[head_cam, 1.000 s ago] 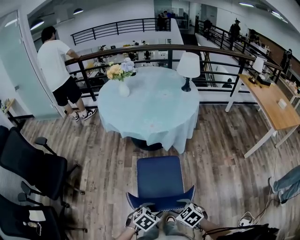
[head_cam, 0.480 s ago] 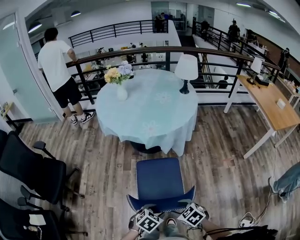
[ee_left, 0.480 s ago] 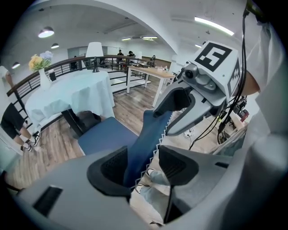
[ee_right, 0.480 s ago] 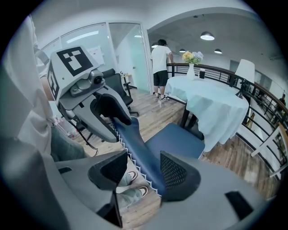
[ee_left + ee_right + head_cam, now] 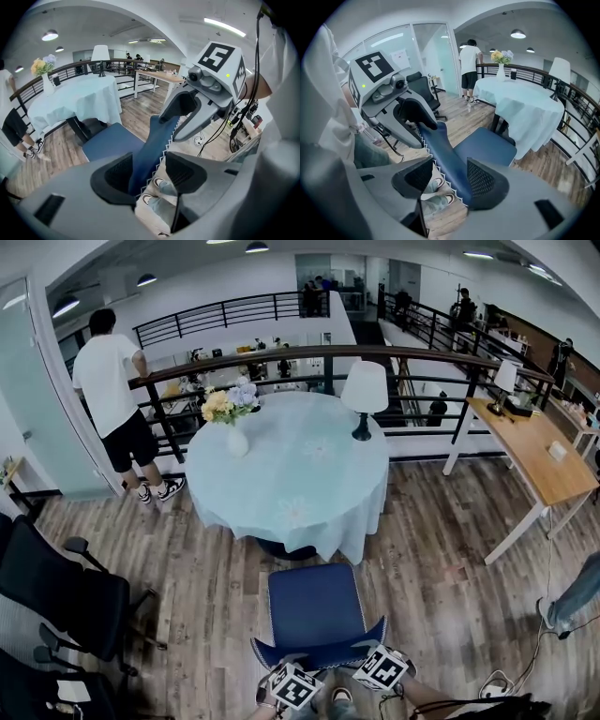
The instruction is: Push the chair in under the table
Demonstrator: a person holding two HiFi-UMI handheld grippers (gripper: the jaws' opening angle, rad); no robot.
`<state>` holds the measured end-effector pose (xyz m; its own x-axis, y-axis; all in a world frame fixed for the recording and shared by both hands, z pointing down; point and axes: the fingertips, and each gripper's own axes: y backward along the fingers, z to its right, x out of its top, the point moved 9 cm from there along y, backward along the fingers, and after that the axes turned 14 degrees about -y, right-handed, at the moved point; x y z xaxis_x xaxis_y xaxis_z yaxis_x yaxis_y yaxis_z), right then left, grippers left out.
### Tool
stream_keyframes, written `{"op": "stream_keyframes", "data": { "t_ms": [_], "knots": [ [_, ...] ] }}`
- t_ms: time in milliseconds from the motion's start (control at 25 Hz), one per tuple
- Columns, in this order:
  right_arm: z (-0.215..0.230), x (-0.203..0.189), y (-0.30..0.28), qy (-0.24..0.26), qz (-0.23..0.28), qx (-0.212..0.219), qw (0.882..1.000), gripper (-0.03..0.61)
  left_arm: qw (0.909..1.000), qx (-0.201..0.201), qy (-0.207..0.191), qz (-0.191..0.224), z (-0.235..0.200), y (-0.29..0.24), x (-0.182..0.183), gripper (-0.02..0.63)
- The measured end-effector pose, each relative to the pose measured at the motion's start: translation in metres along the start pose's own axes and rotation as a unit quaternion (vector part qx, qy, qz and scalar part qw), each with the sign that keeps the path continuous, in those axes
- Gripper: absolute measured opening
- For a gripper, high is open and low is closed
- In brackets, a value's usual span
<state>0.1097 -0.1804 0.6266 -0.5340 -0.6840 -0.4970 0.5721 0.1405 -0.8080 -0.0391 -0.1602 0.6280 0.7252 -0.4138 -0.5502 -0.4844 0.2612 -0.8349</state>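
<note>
Two grid-textured left gripper [image 5: 147, 174] fingers [image 5: 186, 174] straddle the zigzag-stitched blue chair [image 5: 151, 140].

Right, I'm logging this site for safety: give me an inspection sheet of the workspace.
Surface: wood plank floor.
Job's things: blue chair faces the round clothed table, seat not yet under it.
Clutter: vase of flowers and lamp on the table.
Grippers: left gripper and right gripper both open, straddling the chair's backrest.
Cables: corded power strip on floor at right.
Surroundings: black office chairs, wooden desk, railing, a person standing at it.
</note>
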Motion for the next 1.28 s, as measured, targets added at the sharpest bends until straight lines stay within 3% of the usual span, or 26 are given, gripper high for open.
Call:
{"op": "stream_keyframes", "data": {
  "t_ms": [680, 960, 1280],
  "knots": [
    [0.030, 0.025, -0.004, 0.017, 0.003, 0.001, 1.000, 0.238, 0.9998, 0.021, 0.004, 0.004, -0.028, -0.012, 0.018, 0.224],
    [0.053, 0.046, -0.016, 0.044, 0.028, -0.011, 0.999, 0.238, 0.9994, 0.033, 0.014, 0.004, -0.058, -0.023, 0.025, 0.229],
    [0.071, 0.072, -0.020, 0.047, 0.015, -0.002, 0.999, 0.238, 0.9987, 0.048, 0.011, 0.009, -0.084, -0.027, 0.034, 0.229]
  ]
}}
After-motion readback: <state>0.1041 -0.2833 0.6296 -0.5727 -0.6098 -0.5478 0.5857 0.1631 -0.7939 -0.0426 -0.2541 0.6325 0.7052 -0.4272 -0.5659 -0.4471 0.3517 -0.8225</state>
